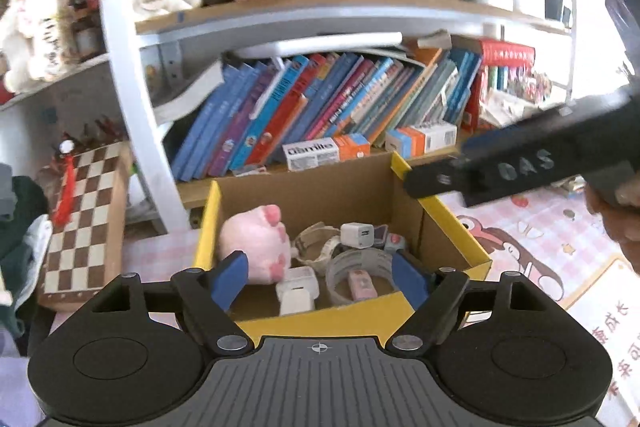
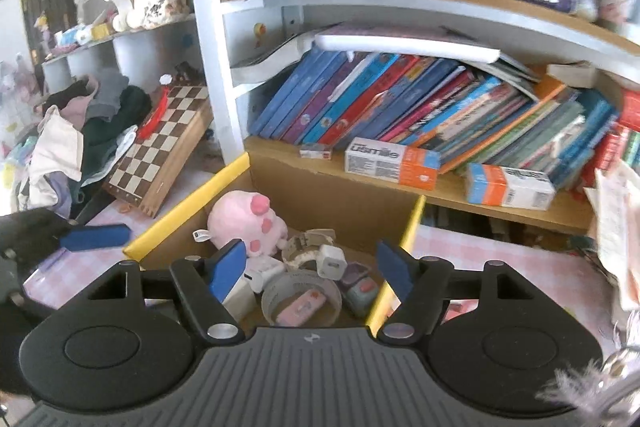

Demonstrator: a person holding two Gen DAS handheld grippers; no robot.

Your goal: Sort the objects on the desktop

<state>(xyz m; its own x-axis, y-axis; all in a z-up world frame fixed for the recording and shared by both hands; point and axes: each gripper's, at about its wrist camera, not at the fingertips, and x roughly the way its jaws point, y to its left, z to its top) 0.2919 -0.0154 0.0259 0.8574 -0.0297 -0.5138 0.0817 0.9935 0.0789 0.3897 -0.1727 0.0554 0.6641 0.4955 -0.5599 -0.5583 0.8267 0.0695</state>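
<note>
A cardboard box with yellow rim (image 1: 210, 227) (image 2: 184, 217) stands on the desk below the bookshelf. It holds a pink plush toy (image 1: 256, 245) (image 2: 246, 221), a white charger cube (image 1: 357, 235) (image 2: 332, 261), a tape roll (image 1: 358, 263) (image 2: 280, 287) with a small pink item (image 1: 362, 283) (image 2: 302, 307) inside, a watch and other small things. My left gripper (image 1: 320, 277) is open and empty above the box's near side. My right gripper (image 2: 312, 267) is open and empty over the box; it also shows in the left wrist view (image 1: 500, 171).
A chessboard (image 1: 86, 215) (image 2: 160, 143) leans left of the box. Leaning books (image 1: 320, 107) and small cartons (image 2: 392, 161) fill the shelf behind. Clothes (image 2: 72, 123) pile at far left. A pink patterned mat (image 1: 540, 247) covers the desk at right.
</note>
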